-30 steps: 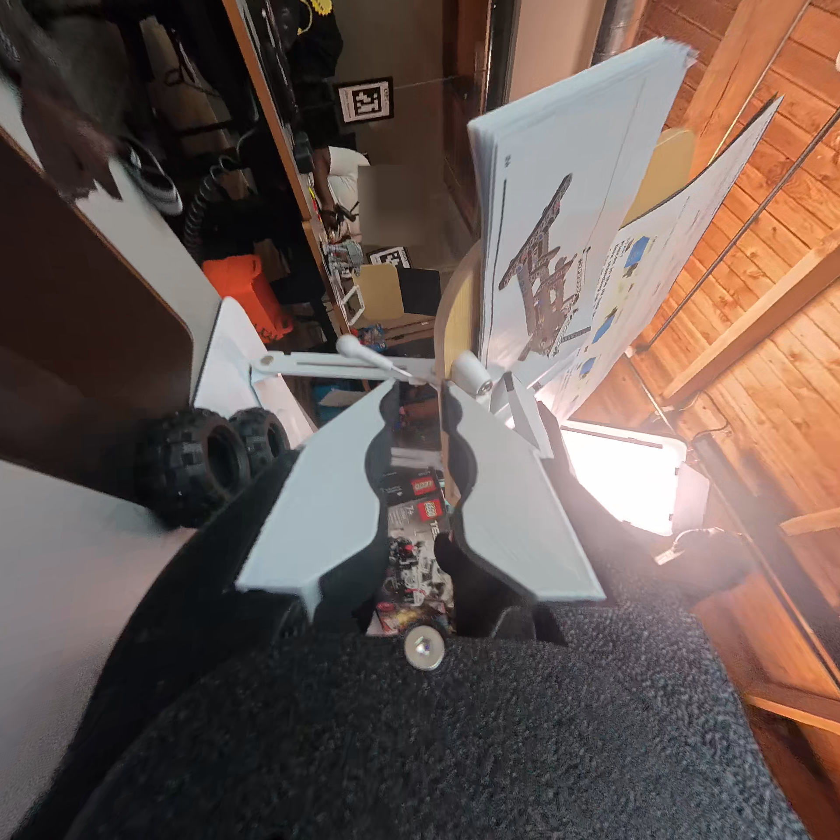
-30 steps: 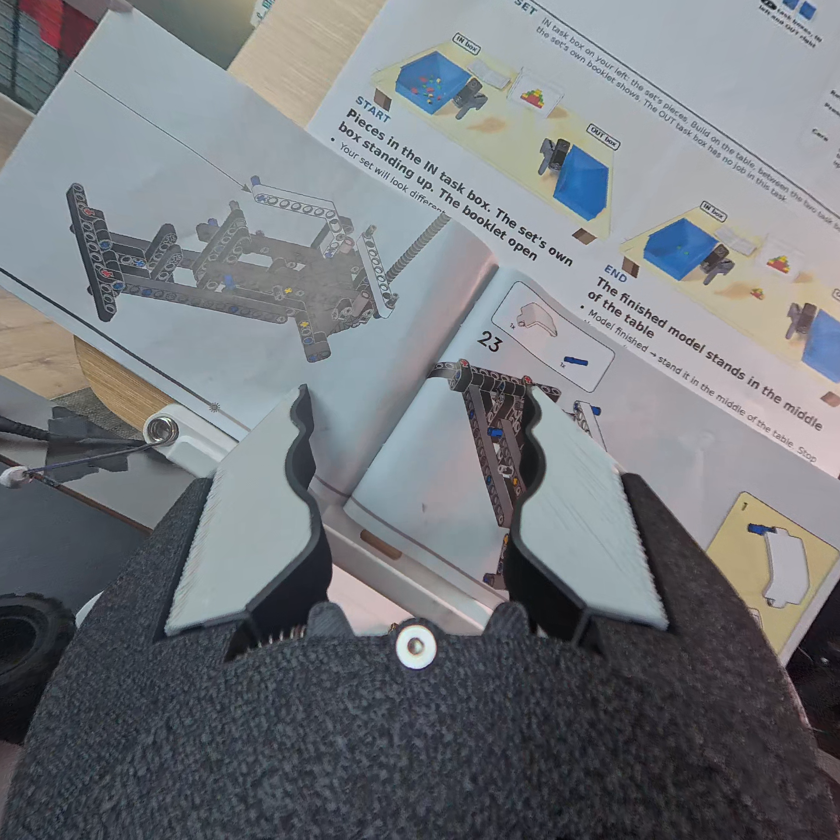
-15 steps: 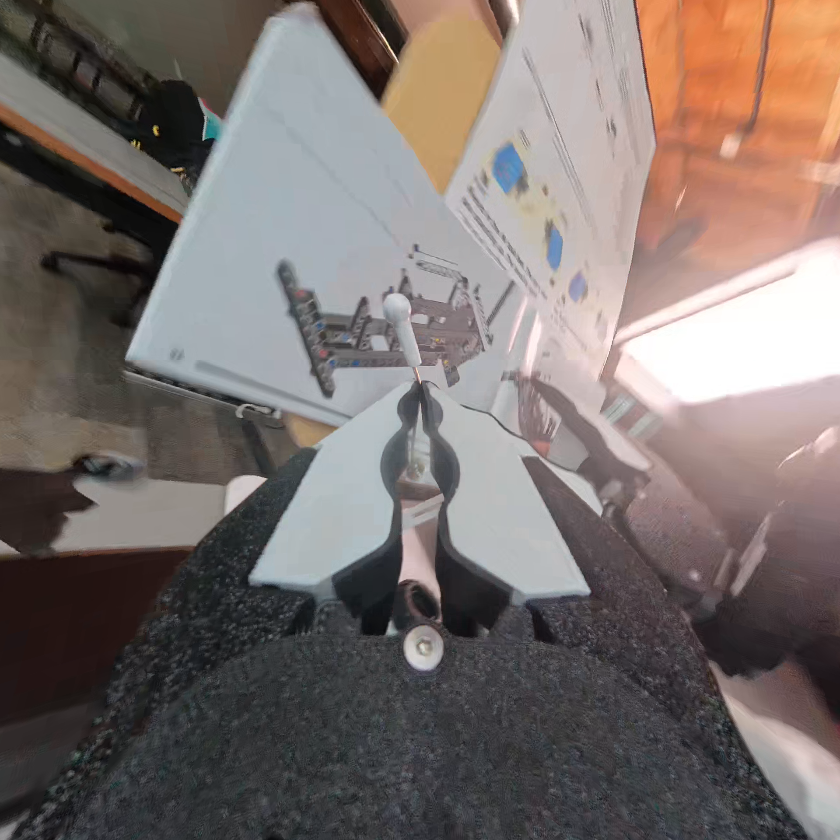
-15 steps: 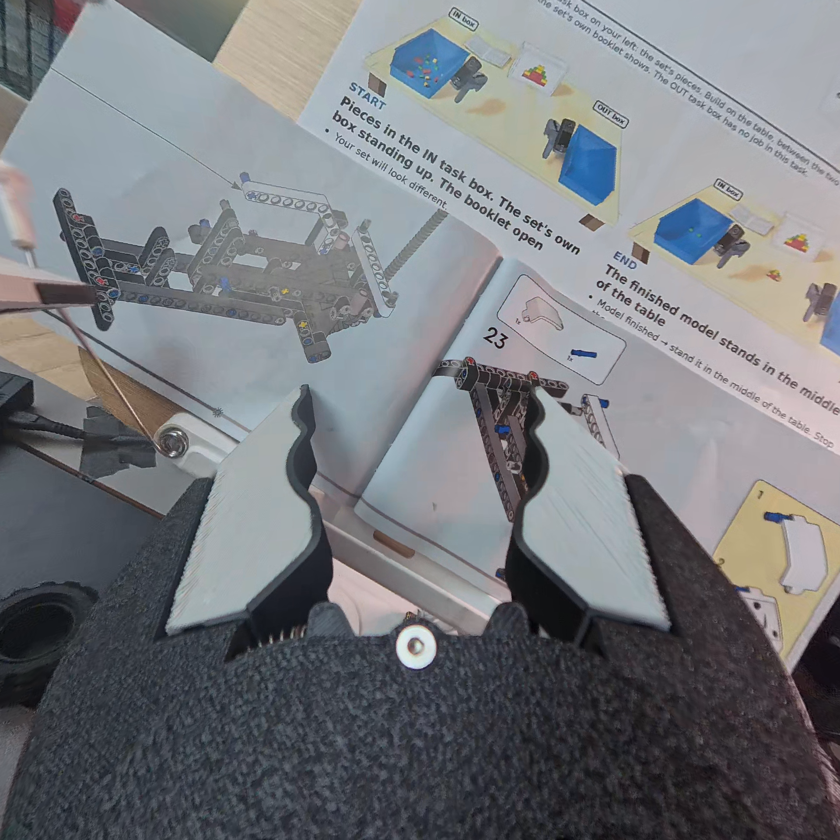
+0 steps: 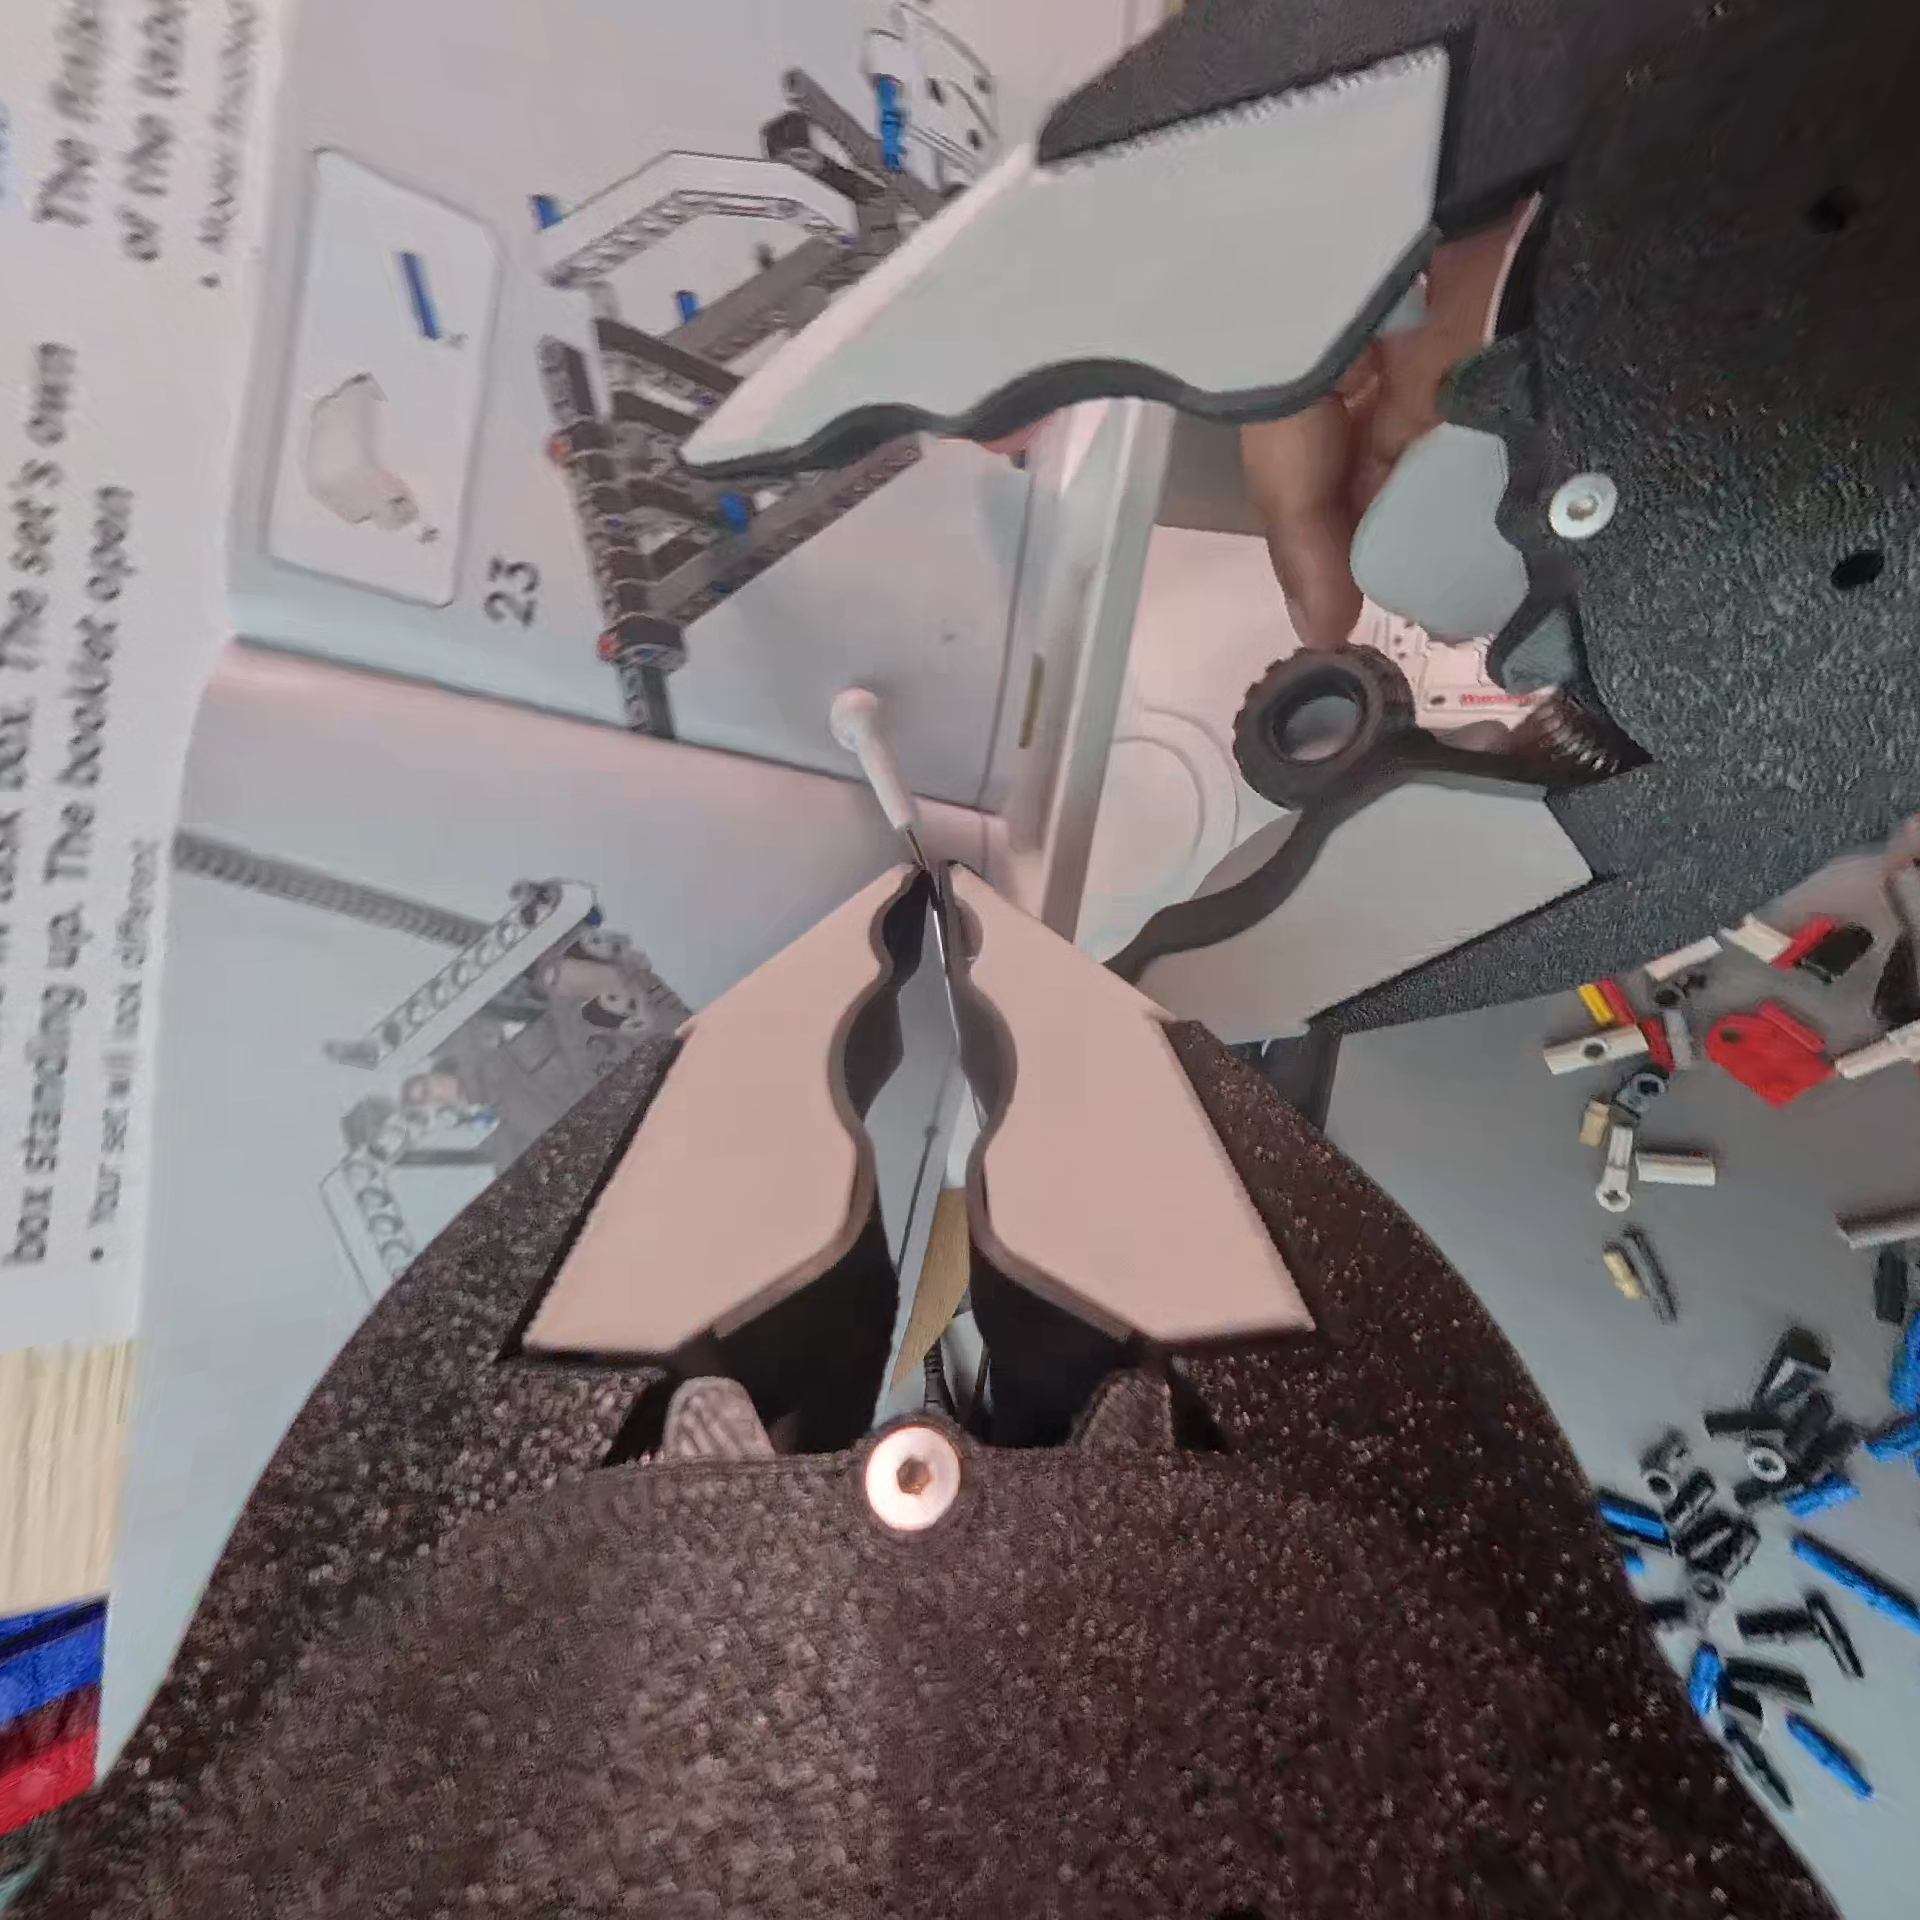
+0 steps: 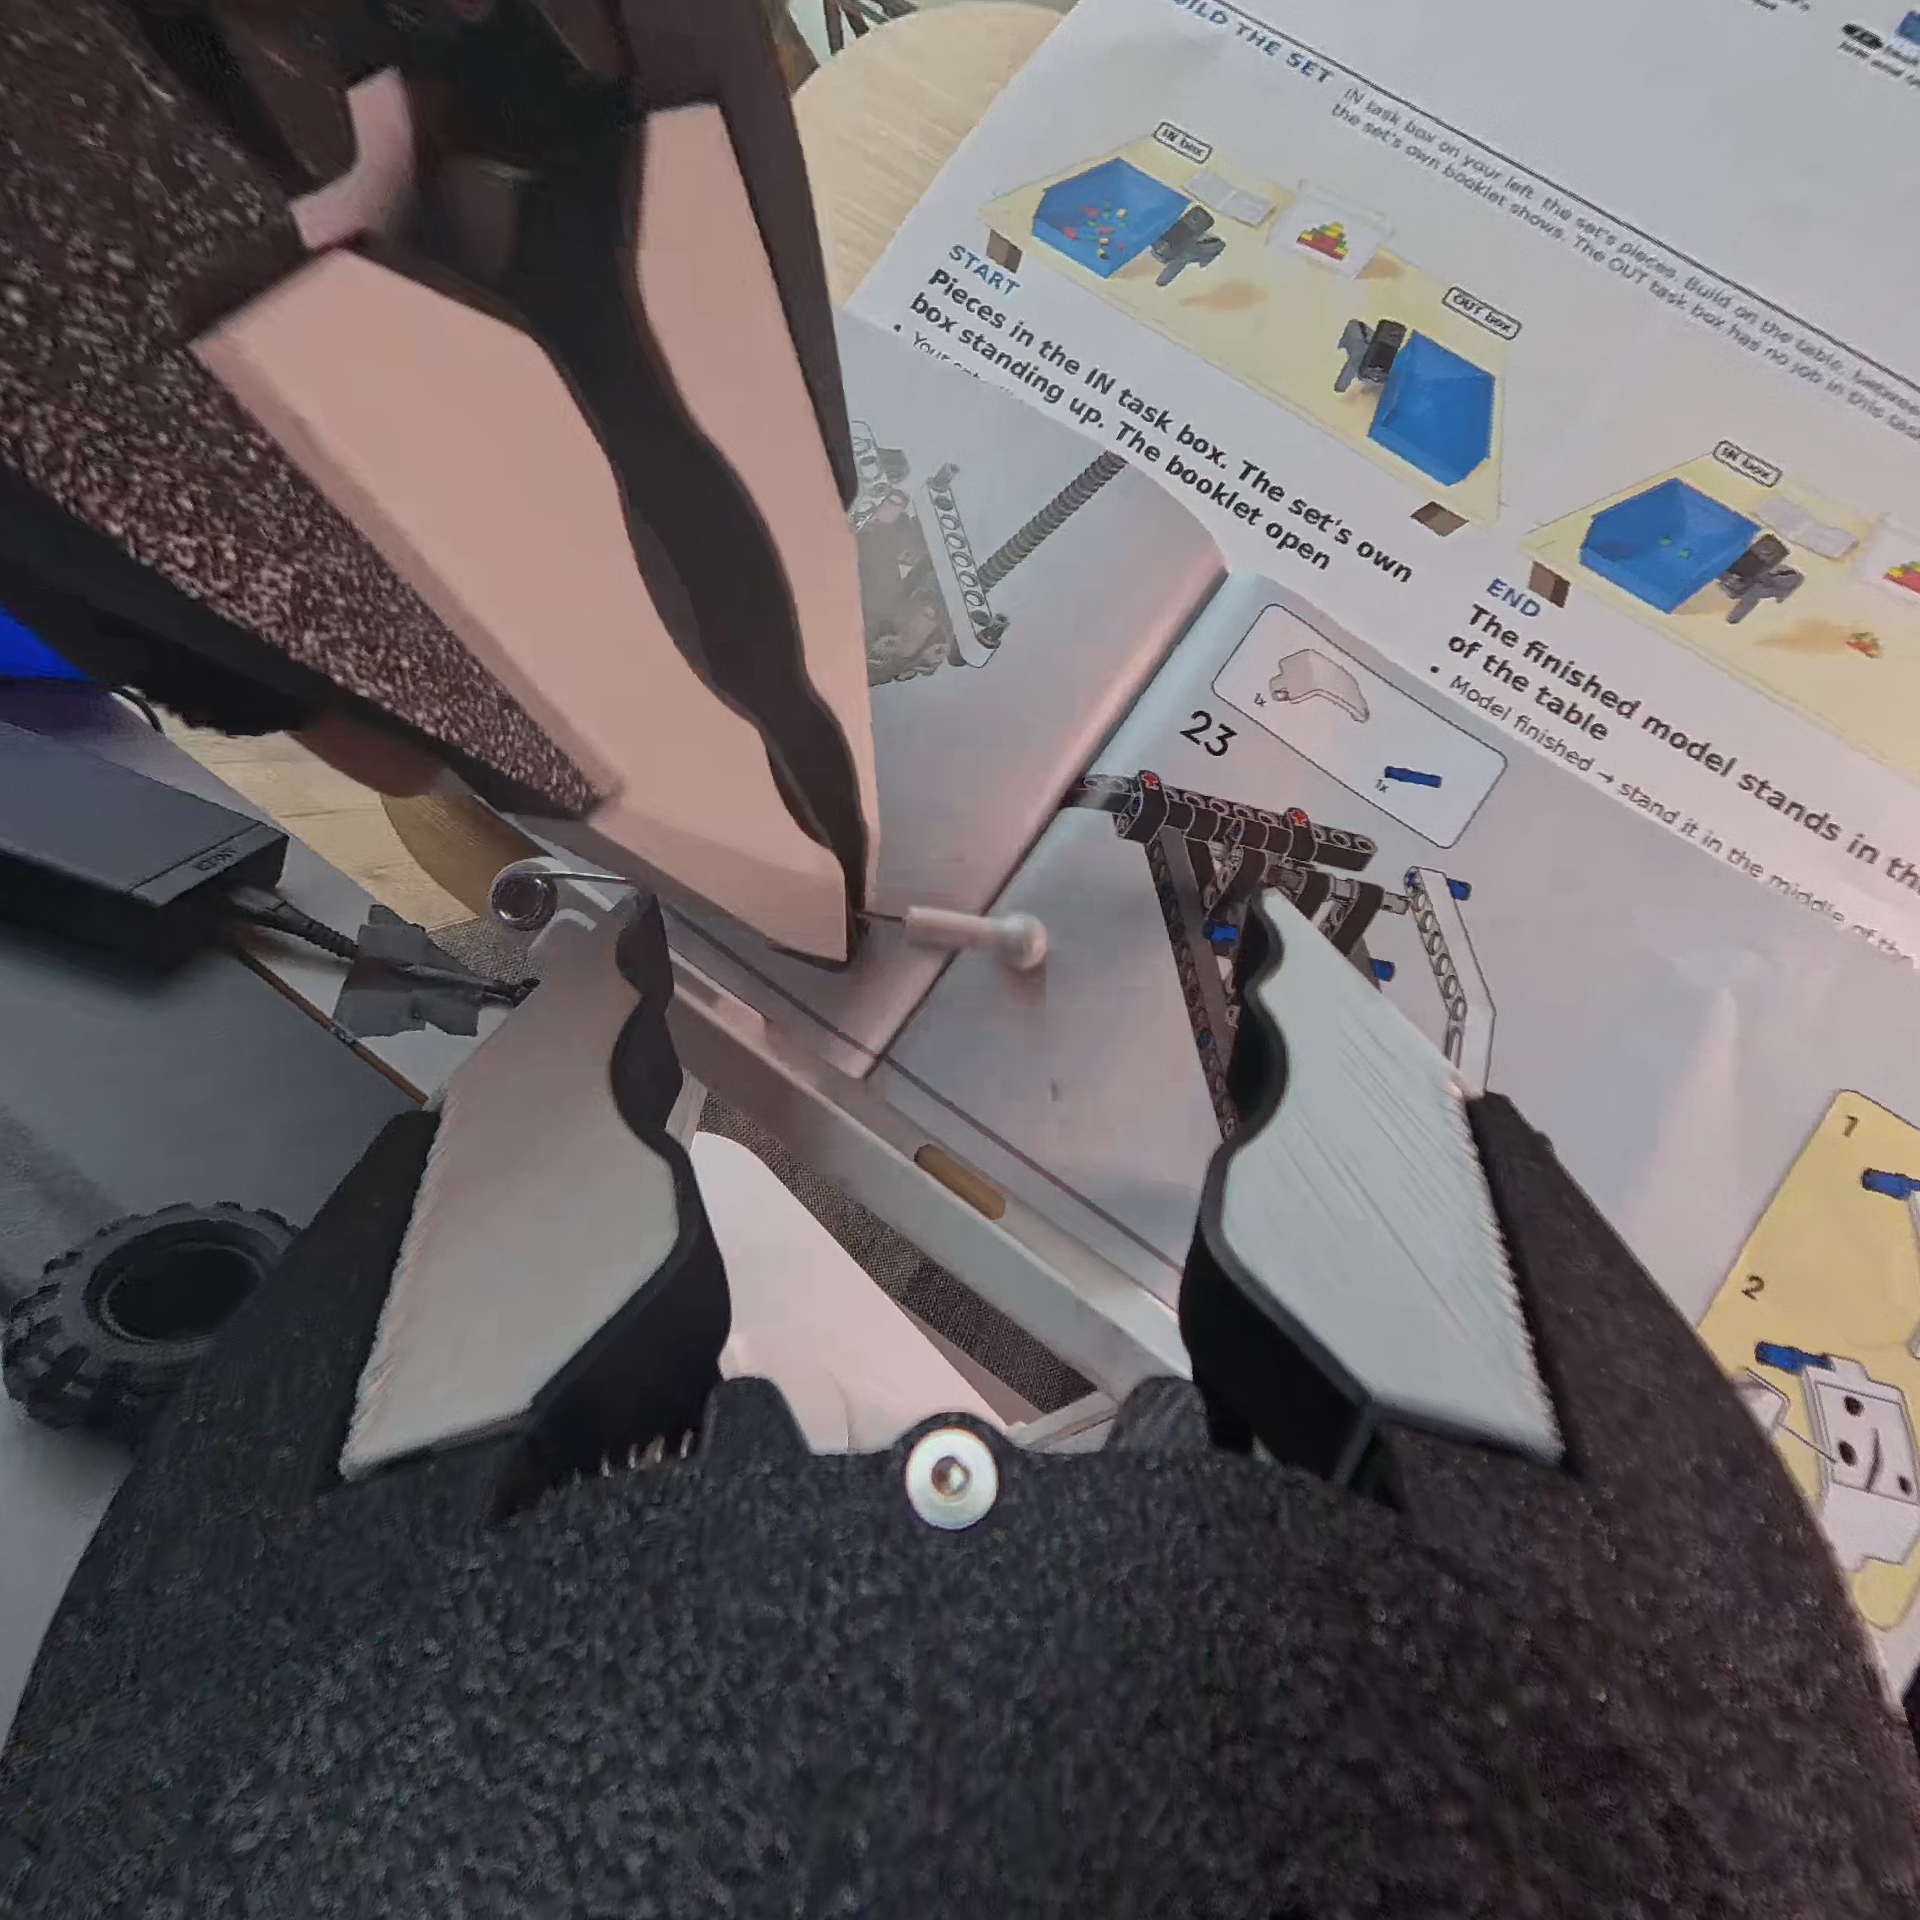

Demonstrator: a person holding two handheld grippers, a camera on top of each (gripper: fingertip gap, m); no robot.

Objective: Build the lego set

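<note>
The open instruction booklet [image 6: 1049, 644] leans on a white book stand [image 6: 935, 1143]; it also shows in the left wrist view [image 5: 582, 810]. My left gripper [image 5: 935, 873] is shut on the stand's thin wire page holder, whose white tip [image 5: 858, 719] sticks out past the fingertips over the booklet's middle fold. In the right wrist view the left gripper [image 6: 852, 925] comes in from the upper left, with the white tip [image 6: 997, 932] lying on the page. My right gripper [image 6: 951, 914] is open and empty, just in front of the stand's ledge; it shows in the left wrist view [image 5: 909, 707] too.
A printed task sheet [image 6: 1558, 208] stands behind the booklet. A black tyre [image 6: 145, 1299] lies on the table left of the right gripper, also seen by the left wrist [image 5: 1314, 727]. Several loose pieces [image 5: 1714, 1507] and a red part [image 5: 1766, 1044] lie scattered. A black power adapter [image 6: 125, 852] sits at the left. My two grippers' fingertips are within a few centimetres of each other.
My left gripper has closed on the wire page holder and swung round with it over the open booklet. The right gripper has stayed open and shifted only a little.
</note>
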